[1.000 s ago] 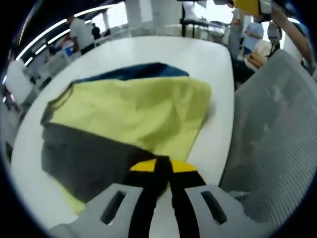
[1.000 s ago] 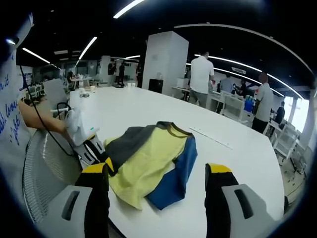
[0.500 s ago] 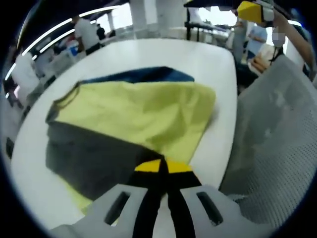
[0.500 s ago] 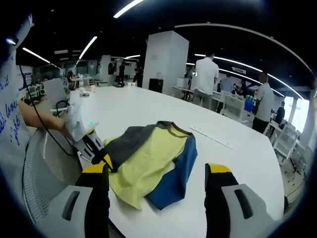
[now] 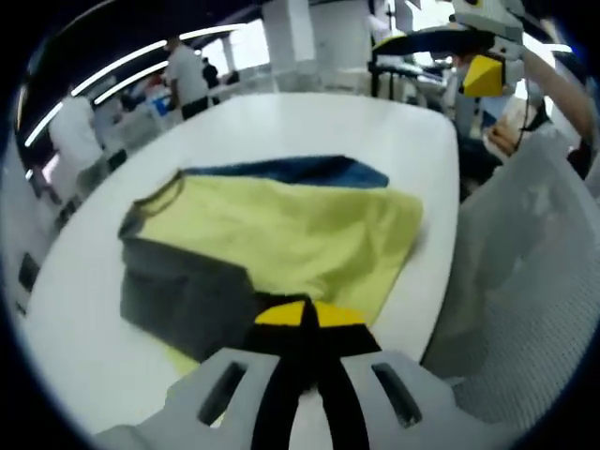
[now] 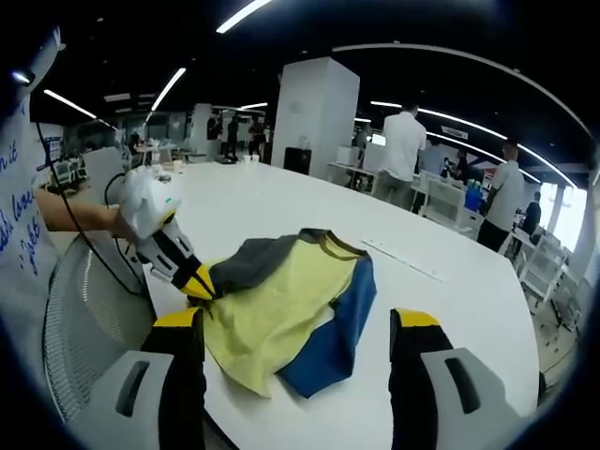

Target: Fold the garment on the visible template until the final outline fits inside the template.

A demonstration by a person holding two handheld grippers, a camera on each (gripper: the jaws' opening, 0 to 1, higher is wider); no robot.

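Note:
A yellow, grey and blue garment (image 5: 281, 234) lies partly folded on the white table (image 5: 328, 122). My left gripper (image 5: 305, 314) is shut on its near grey edge, where grey meets yellow. In the right gripper view the left gripper (image 6: 199, 281) comes in from the left, held by a hand, and lifts that edge of the garment (image 6: 281, 300) a little off the table (image 6: 469, 309). My right gripper (image 6: 298, 323) is open, nothing between its jaws, on the near side of the garment. The right gripper (image 5: 483, 73) also shows high at the left gripper view's top right.
A grey mesh chair back (image 5: 525, 281) stands against the table's edge beside the left gripper, seen too as the chair (image 6: 84, 309). A thin strip (image 6: 398, 260) lies on the table beyond the garment. People, desks and a white pillar (image 6: 314, 112) stand behind.
My left gripper has risen and moved toward the garment's middle with the grey edge in it, so less grey cloth lies flat. The right gripper has stayed still and open.

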